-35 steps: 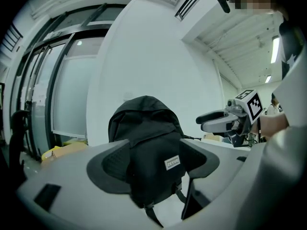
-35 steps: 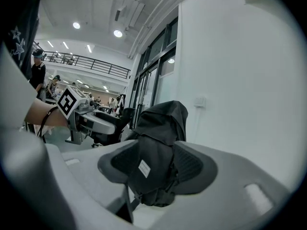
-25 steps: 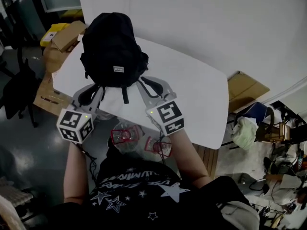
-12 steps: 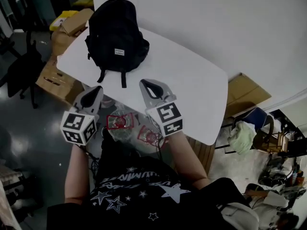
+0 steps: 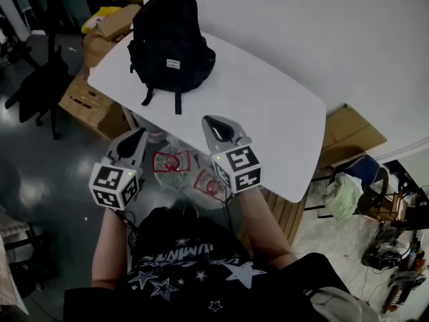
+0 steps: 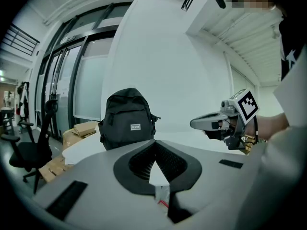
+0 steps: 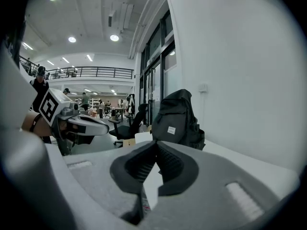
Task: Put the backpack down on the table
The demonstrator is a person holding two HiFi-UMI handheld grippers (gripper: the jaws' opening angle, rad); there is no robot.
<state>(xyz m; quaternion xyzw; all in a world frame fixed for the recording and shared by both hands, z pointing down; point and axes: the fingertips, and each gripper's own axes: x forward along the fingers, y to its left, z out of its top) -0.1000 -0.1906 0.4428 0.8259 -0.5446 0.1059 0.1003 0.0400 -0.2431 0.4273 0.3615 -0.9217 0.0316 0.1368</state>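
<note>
Backpack (image 5: 171, 42) is on the table (image 5: 268, 113) now. It's standing upright at the far left end of the white top, little label patch facing me, with two straps trailing off its bottom onto the tabletop toward the near side. Neither of my tools is touching it.

Left gripper (image 5: 138, 134) is clenched with nothing in it. Looking along it, the two dark pads meet at the tips and only the pale tabletop shows through the gap behind them. It hangs off the near left side of the table, over the floor, well apart from the bag.

Right gripper (image 5: 210, 121) is the same deal: jaws pinched together, empty. It sits over the near edge of the table, also clear of the backpack. From each gripper's view the bag sits out past the closed tips, and the other gripper is visible off to the side.

Other stuff around: cardboard boxes (image 5: 90, 99) on the floor by the table's left end, and a dark office chair (image 5: 37, 86) further left.
</note>
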